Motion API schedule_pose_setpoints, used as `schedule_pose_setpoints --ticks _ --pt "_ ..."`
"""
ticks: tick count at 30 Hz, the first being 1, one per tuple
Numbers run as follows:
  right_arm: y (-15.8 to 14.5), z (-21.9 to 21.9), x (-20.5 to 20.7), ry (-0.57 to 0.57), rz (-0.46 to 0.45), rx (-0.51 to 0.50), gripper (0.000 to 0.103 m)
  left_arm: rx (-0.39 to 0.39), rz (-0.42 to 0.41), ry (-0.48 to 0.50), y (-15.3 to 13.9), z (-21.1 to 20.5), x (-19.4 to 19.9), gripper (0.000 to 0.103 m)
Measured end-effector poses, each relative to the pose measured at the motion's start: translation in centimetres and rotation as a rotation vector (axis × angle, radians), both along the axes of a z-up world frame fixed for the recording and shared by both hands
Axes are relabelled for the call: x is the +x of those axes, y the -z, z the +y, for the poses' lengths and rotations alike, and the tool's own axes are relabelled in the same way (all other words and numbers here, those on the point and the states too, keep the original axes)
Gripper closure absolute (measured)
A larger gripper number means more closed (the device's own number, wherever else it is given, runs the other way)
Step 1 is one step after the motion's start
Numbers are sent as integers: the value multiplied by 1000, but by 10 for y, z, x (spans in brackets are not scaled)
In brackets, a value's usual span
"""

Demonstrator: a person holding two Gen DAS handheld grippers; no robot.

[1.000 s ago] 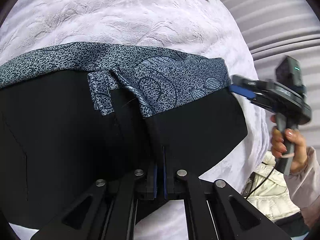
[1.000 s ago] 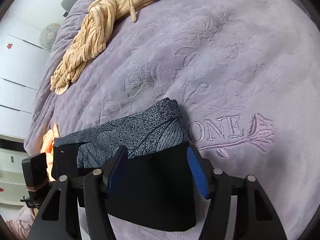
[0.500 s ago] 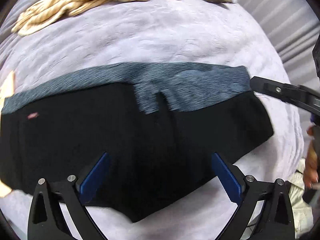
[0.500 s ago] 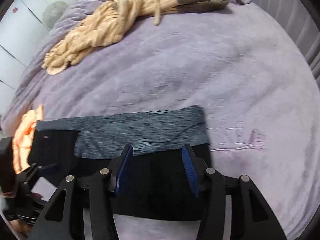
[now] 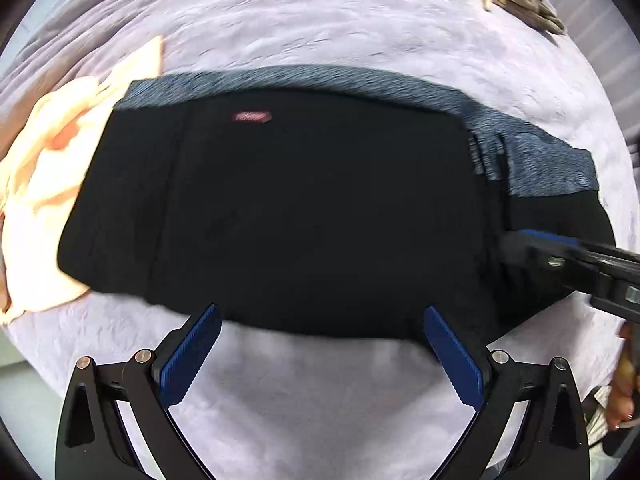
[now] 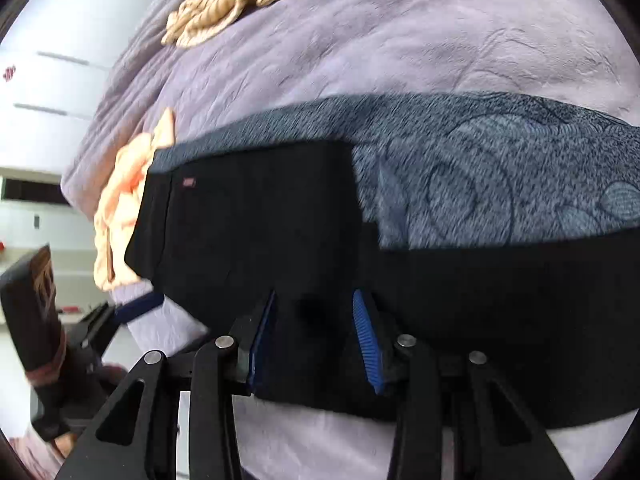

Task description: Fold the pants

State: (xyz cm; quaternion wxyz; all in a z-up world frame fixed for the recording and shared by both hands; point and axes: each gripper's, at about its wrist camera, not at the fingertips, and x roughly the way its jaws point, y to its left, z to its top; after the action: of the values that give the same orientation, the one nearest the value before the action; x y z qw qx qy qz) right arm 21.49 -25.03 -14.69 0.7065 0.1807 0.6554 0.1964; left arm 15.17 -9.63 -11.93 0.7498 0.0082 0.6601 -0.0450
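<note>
The pants (image 5: 304,208) lie flat on a purple blanket (image 5: 320,28) that covers a bed. They are mostly black, with a blue-grey patterned part (image 6: 480,176) along the far edge and toward the right end. A small red tag (image 5: 252,117) sits on the black part near the far edge.

The left gripper (image 5: 320,356) hangs over the blanket, just at the near edge of the pants. Its two blue pads (image 5: 192,354) are spread wide apart and hold nothing. Bare blanket shows between them.

The right gripper (image 6: 316,340) is at the near edge of the pants, toward their right end. Its jaws have just been closing in, and the black cloth sits between the blue pads (image 6: 368,344). The picture is blurry there, so you cannot tell if the pads are squeezing the cloth. In the left view, the right gripper reaches in from the right side over the black cloth.

A peach cloth (image 5: 52,184) lies at the left end of the pants, partly under them. A cream striped garment (image 6: 224,4) lies bunched up at the far side of the blanket, well apart from the pants. White cupboards (image 6: 48,80) stand beyond the bed.
</note>
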Motion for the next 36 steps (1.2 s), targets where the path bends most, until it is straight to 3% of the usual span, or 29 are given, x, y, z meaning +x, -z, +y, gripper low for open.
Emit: schedule_pose_setpoints --ticks 4,10,15,19,22,36 --pt "-24 -1 -15 -2 -41 -54 60 -8 -8 -31 -6 15 -9 2" --pt "-34 -5 -43 0 34 -83 55 -34 -2 -56 -8 28 -20 2" --pt "-39 2 -59 0 67 -113 41 -63 3 -93 -9 42 -34 2" --pt "-47 20 -62 -37 48 -137 38 -72 -1 -128 -9 61 -42 2" --pt "-53 37 -60 -59 31 -140 29 -92 2 -142 -8 76 -44 2" --pt "-41 86 -65 -164 91 -235 28 -143 7 -225 0 127 -50 2"
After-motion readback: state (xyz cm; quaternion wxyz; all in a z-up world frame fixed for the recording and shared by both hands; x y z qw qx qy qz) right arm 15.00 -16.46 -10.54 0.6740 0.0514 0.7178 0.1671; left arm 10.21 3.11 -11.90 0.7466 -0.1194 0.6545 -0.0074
